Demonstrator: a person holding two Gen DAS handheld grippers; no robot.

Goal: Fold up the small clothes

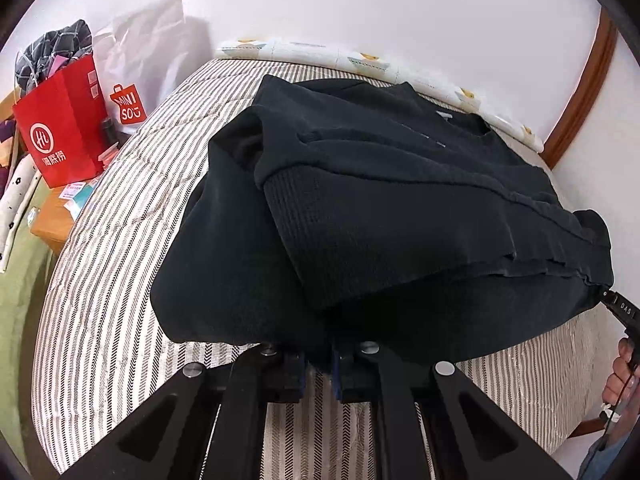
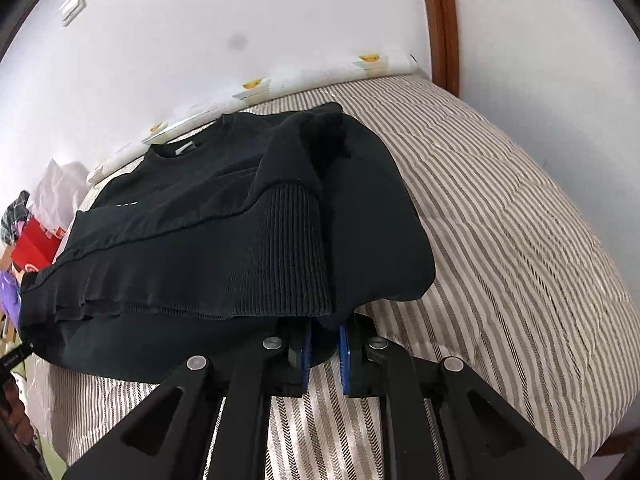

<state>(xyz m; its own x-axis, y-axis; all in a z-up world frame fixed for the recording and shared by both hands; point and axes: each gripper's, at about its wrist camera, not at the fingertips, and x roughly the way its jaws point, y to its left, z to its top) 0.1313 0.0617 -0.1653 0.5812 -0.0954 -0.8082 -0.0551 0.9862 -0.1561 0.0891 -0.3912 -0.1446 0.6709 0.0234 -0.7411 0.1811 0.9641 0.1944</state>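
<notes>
A black sweatshirt (image 1: pixel 400 208) lies on the striped bed, sleeves folded over its body, ribbed cuff on top. It also shows in the right wrist view (image 2: pixel 208 248). My left gripper (image 1: pixel 320 360) is shut on the sweatshirt's near hem at its left corner and lifts it a little. My right gripper (image 2: pixel 324 344) is shut on the hem at the right corner, below a ribbed cuff (image 2: pixel 280 252). The right gripper's tip shows at the right edge of the left wrist view (image 1: pixel 620 308).
The striped quilt (image 2: pixel 500 220) covers the bed against a white wall. A red paper bag (image 1: pixel 64 128) and a white bag stand on a bedside table at the left. A wooden door frame (image 2: pixel 440 20) is at the right.
</notes>
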